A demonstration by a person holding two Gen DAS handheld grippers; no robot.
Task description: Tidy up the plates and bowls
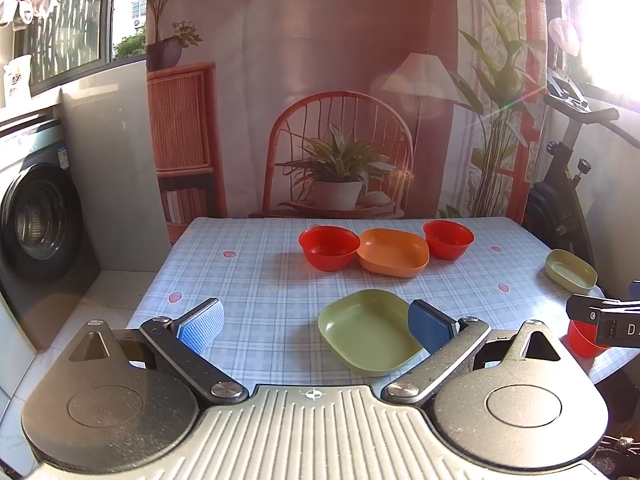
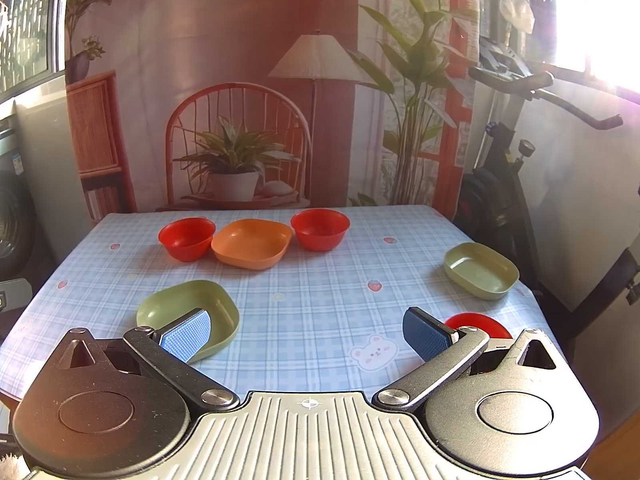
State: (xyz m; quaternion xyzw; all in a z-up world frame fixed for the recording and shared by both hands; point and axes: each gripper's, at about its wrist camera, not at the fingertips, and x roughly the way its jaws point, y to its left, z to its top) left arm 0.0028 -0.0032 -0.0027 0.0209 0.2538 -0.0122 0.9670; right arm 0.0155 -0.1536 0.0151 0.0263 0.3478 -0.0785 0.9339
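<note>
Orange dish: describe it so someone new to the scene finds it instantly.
Look at the far side of the checked table, in front of the printed backdrop with the wicker chair. Three dishes sit in a row there; the orange dish is the middle one, between two red bowls. It is the only orange piece, shallower and squarer than the round bowls.
</note>
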